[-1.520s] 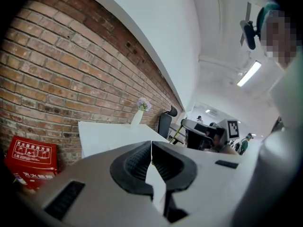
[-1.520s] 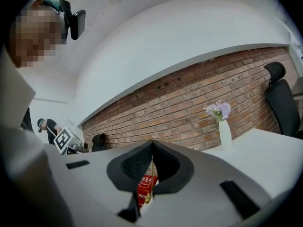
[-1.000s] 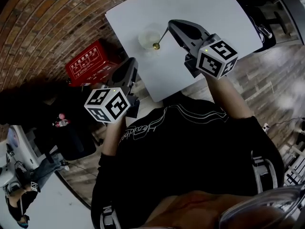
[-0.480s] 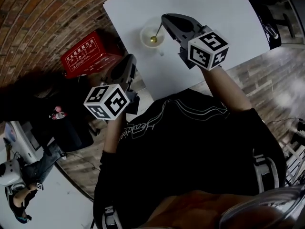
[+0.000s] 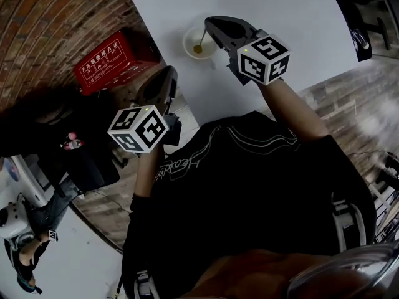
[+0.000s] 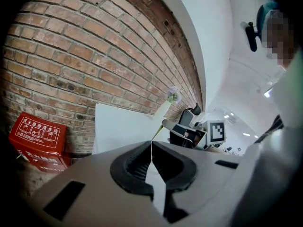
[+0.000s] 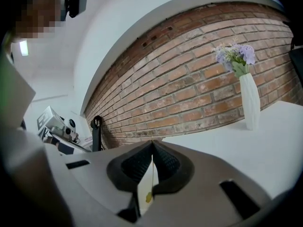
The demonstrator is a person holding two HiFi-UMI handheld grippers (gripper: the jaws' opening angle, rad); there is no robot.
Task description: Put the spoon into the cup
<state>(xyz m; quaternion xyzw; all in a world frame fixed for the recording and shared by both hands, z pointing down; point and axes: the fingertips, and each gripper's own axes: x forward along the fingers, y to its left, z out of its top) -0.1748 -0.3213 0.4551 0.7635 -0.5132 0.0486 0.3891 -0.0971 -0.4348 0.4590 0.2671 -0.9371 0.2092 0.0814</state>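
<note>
Right tongs (image 5: 211, 25) pinch the thin gold spoon (image 5: 200, 44), its round bowl inside the round white cup (image 5: 187, 37) on the white bench (image 5: 299, 17); left tongs (image 5: 168, 73) closed, empty.

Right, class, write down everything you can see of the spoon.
The spoon is thin and gold-coloured, seemingly metal, with a small rounded bowl and a slim straight handle. It hangs tilted, bowl lowest, within the rim of the white cup seen from above. The shut right gripper pinches its handle top. Whether the bowl touches the cup is unclear.
</note>
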